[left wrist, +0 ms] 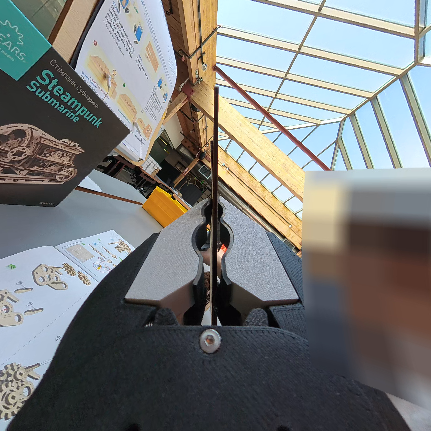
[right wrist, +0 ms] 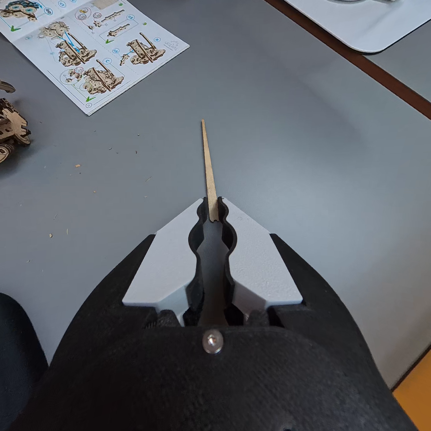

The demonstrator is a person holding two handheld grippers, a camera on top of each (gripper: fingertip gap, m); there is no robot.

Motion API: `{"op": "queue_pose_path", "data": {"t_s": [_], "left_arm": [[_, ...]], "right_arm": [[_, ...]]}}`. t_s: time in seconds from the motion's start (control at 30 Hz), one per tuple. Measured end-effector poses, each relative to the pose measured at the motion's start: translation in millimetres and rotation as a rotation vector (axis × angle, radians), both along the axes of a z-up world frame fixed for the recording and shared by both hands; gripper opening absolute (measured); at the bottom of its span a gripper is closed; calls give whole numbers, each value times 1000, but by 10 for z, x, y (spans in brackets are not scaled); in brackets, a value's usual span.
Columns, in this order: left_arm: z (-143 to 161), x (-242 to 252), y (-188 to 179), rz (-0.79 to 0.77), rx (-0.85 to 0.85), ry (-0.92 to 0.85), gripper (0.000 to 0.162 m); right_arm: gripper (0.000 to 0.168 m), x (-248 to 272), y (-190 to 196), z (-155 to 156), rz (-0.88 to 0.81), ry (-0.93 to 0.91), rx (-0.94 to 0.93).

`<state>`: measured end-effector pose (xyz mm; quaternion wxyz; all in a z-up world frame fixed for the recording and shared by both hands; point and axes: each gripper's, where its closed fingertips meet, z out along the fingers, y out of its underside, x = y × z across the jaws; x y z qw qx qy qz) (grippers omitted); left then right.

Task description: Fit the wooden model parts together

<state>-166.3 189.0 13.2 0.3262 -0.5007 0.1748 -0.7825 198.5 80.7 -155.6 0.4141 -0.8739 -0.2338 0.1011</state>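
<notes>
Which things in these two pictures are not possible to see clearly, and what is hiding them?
- Left wrist view: the thin wooden part in the left gripper shows edge-on, so its shape is unknown.
- Left wrist view: a mosaic patch covers the right side.
- Right wrist view: the wooden model is cut off by the left edge.
- Right wrist view: the base of the wooden stick sits between the right gripper fingers.

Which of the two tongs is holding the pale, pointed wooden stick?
The right tongs hold the pale pointed stick over the grey table. The left tongs grip a thin flat piece, seen edge-on and dark.
</notes>
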Motion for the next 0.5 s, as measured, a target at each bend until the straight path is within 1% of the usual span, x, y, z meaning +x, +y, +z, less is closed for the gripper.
{"op": "queue_pose_path", "data": {"t_s": [0.13, 0.27, 0.33, 0.4, 0.5], "left_arm": [[8, -1, -3, 2, 4, 0, 0], [26, -14, 6, 21, 9, 1, 0], [8, -1, 17, 34, 7, 21, 1], [-71, 46, 33, 51, 2, 87, 0], [-187, 130, 27, 75, 29, 190, 1]], "right_arm": [[7, -2, 8, 6, 18, -33, 18], [7, 5, 34, 39, 29, -132, 70], [6, -6, 69, 172, 22, -174, 154], [6, -26, 84, 372, 20, -234, 264], [6, -74, 58, 668, 26, -419, 446]]}}
